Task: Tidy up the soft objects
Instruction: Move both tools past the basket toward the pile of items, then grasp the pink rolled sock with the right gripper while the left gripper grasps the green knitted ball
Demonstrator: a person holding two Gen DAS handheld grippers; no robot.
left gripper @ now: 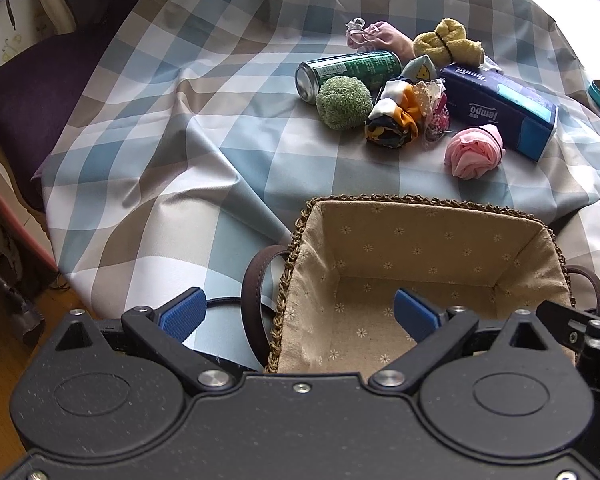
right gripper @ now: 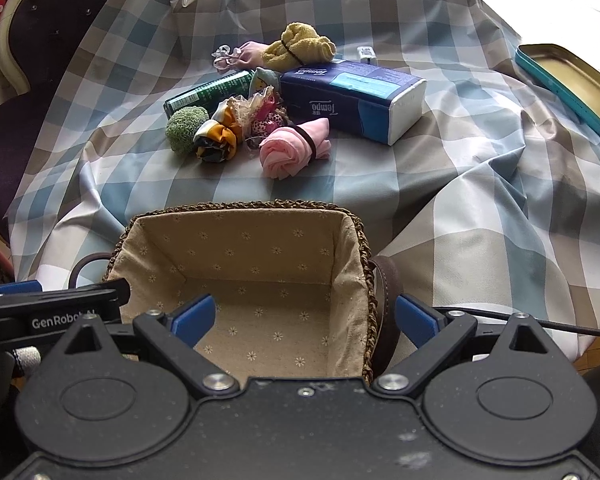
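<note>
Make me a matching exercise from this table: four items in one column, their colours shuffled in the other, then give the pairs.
Items:
1. can
2. rolled cloth tied with a band
3. tissue pack
4. bundled towel

Colours:
A. yellow
B. dark blue
C. green
D. pink

Pairs: 1-C, 2-D, 3-B, 4-A

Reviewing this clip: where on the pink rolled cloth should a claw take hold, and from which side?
Probably across the pink rolled cloth at its rosette end, from above on the near, basket side. That end faces open tablecloth; the banded tail points toward the tissue pack. The right claw is open and nearest.
</note>
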